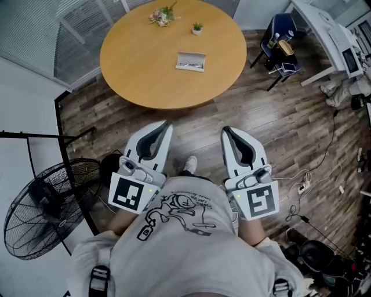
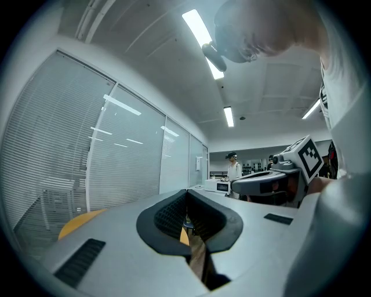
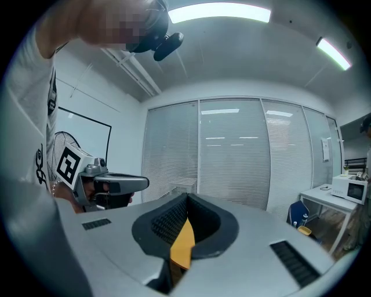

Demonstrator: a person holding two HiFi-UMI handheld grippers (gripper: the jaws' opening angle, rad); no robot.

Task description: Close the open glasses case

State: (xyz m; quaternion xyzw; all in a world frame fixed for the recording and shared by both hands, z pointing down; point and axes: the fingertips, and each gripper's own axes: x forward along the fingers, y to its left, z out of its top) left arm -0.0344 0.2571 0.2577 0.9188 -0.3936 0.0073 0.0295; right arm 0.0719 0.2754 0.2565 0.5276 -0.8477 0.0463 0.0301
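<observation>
**On the desk, well beyond both grippers**

Near the middle of the round desk (image 1: 133, 64), the glasses case (image 1: 191, 61) is seen, pale and flat. Its lid is too small to be made out. Flowers (image 1: 162, 15) and a small plant (image 1: 197, 27) are set by the far edge. The left gripper (image 1: 166, 124) and right gripper (image 1: 225, 130) are held at the chest, well apart from the case, with jaws pressed together on nothing.
</observation>
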